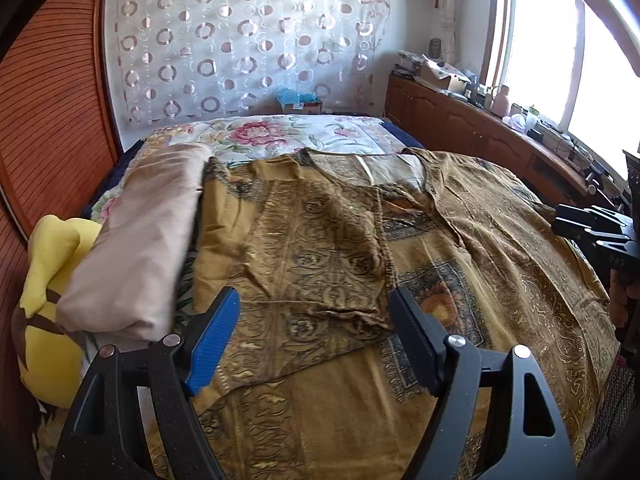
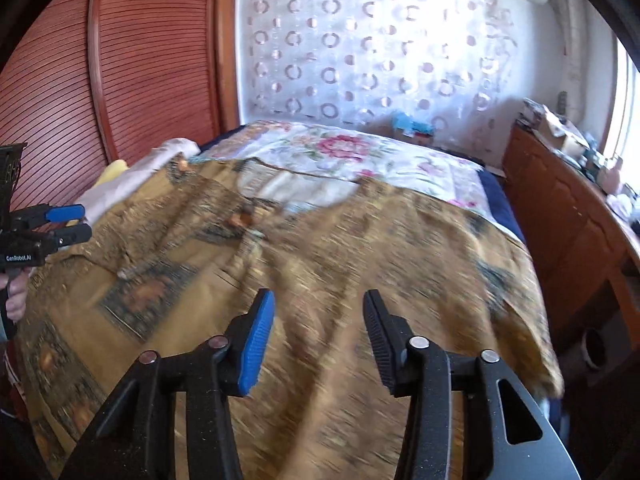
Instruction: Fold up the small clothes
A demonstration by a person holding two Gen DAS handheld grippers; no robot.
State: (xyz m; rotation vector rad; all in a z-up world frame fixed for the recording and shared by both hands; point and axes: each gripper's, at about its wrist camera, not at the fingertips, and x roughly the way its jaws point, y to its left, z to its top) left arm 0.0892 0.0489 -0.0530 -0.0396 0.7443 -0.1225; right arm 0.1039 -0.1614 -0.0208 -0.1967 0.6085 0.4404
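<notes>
A mustard-brown patterned garment (image 1: 332, 248) lies spread on the bed, its left side folded over toward the middle. It also fills the right wrist view (image 2: 320, 264), blurred. My left gripper (image 1: 316, 312) is open and empty, hovering just above the folded part's near edge. My right gripper (image 2: 319, 320) is open and empty above the garment's right half. The right gripper shows at the right edge of the left wrist view (image 1: 576, 220), and the left gripper at the left edge of the right wrist view (image 2: 68, 222).
A folded beige cloth (image 1: 144, 240) and a yellow item (image 1: 44, 280) lie along the bed's left side. A floral quilt (image 1: 288, 136) covers the far bed. Wooden wardrobe doors (image 2: 120, 60) stand left, and a cluttered wooden cabinet (image 1: 480, 120) runs under the window at right.
</notes>
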